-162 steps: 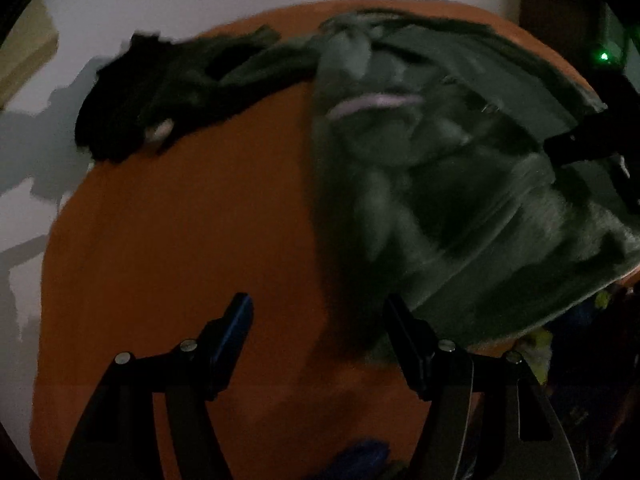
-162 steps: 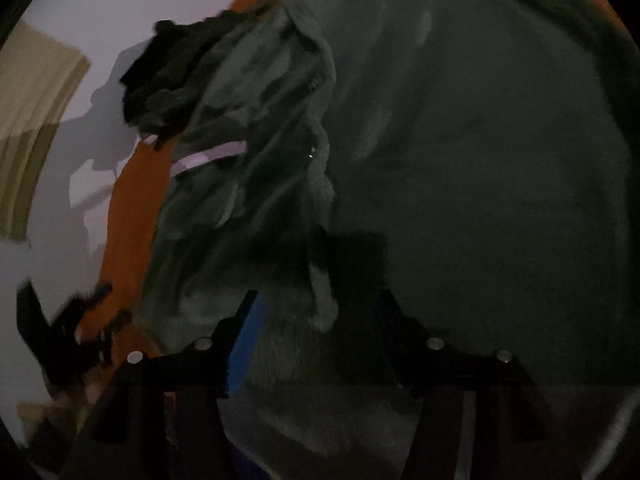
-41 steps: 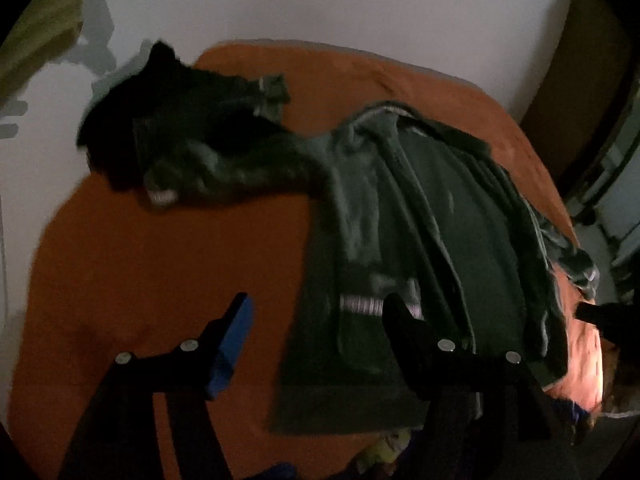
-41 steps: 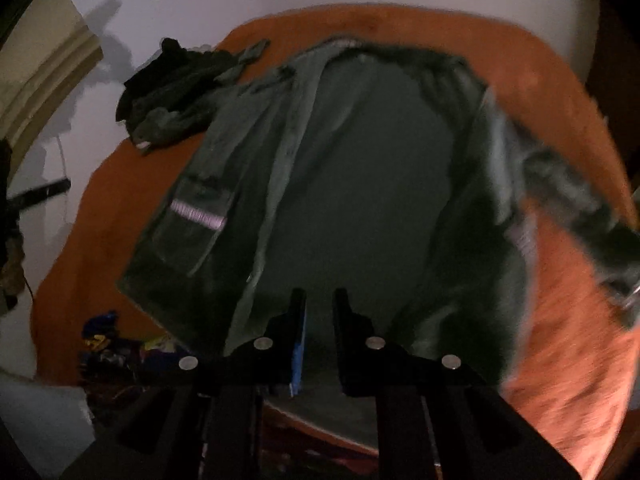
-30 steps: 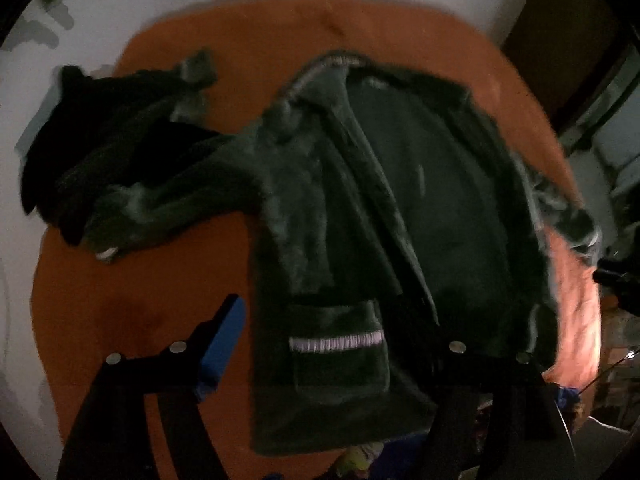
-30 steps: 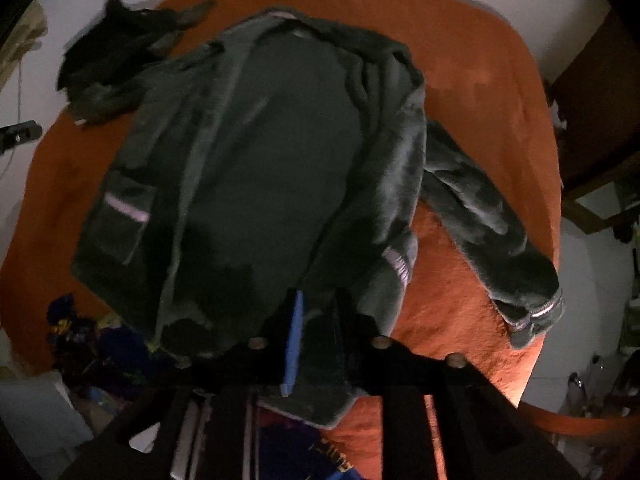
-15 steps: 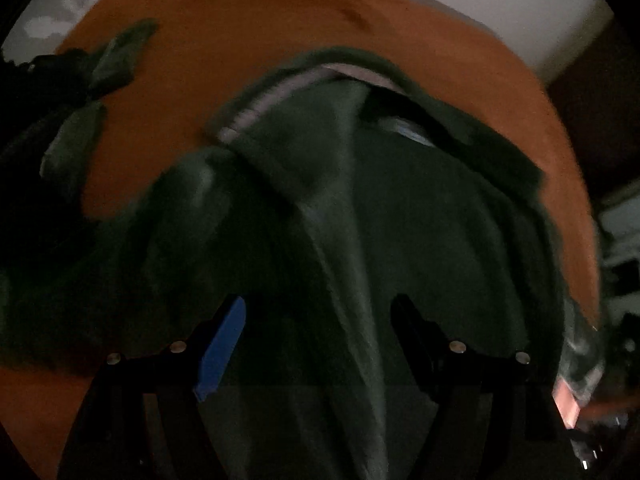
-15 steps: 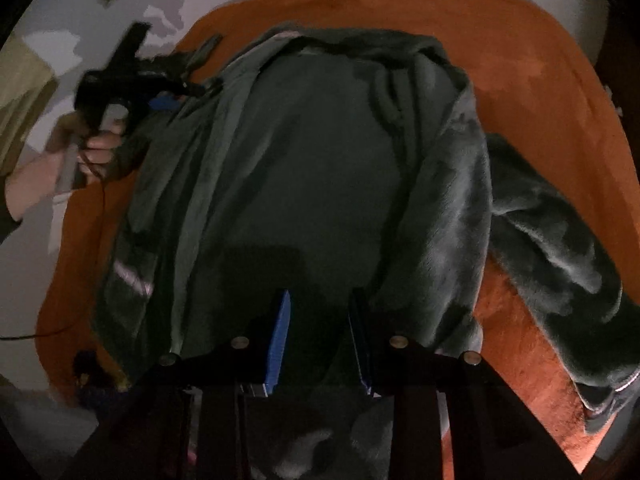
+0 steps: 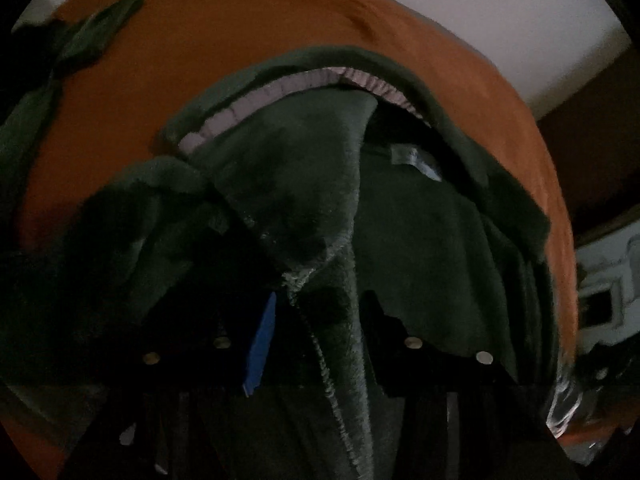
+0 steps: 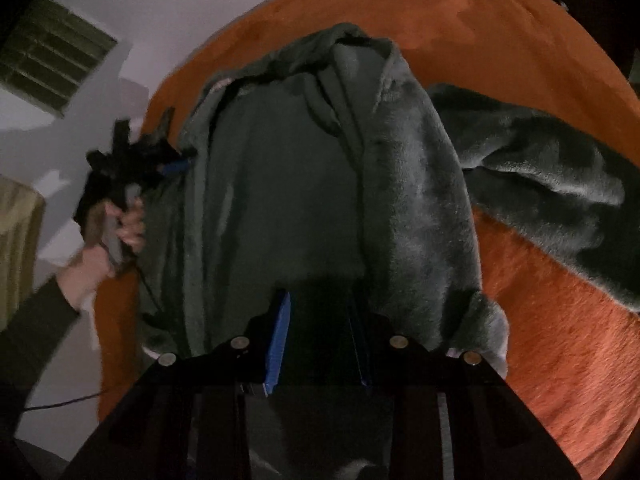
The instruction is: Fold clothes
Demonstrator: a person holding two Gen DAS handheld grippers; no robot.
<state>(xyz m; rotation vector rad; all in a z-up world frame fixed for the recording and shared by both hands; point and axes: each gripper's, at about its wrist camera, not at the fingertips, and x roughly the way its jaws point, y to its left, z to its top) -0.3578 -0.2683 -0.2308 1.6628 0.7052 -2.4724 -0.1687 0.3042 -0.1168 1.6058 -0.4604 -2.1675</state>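
Left hand-held gripper [image 9: 316, 312], black with one blue pad, sits at six o'clock in its own wrist view; its jaws have just been closing, and a fold of the dark green fleece jacket's [image 9: 420, 236] front edge lies between the two fingers. In this dim view, whether the pads press on the cloth cannot be told. At nine o'clock in the right wrist view, the same gripper [image 10: 176, 166] shows small, held in a person's hand [image 10: 124, 224] with a dark sleeve [image 10: 28, 336], its tips at the jacket's left edge.

The jacket lies spread open on an orange plush bed cover [image 9: 248, 32], lining upward. In the left wrist view its pale ribbed collar band [image 9: 288, 84] arcs from ten o'clock to one o'clock, with a small white label [image 9: 416, 160] just below it toward one o'clock. At ten o'clock a second piece of dark green cloth [image 9: 92, 36] lies on the cover, apart from the collar.

Right hand-held gripper [image 10: 320, 312], at six o'clock in its wrist view, has its fingers set narrowly apart with the jacket's lower edge running down between them; the gap is in shadow, so a grip cannot be told. From two o'clock to four o'clock one furry sleeve [image 10: 552, 184] stretches out across the orange cover. A slatted wall vent [image 10: 52, 64] shows at ten o'clock on the white wall [image 10: 168, 8].
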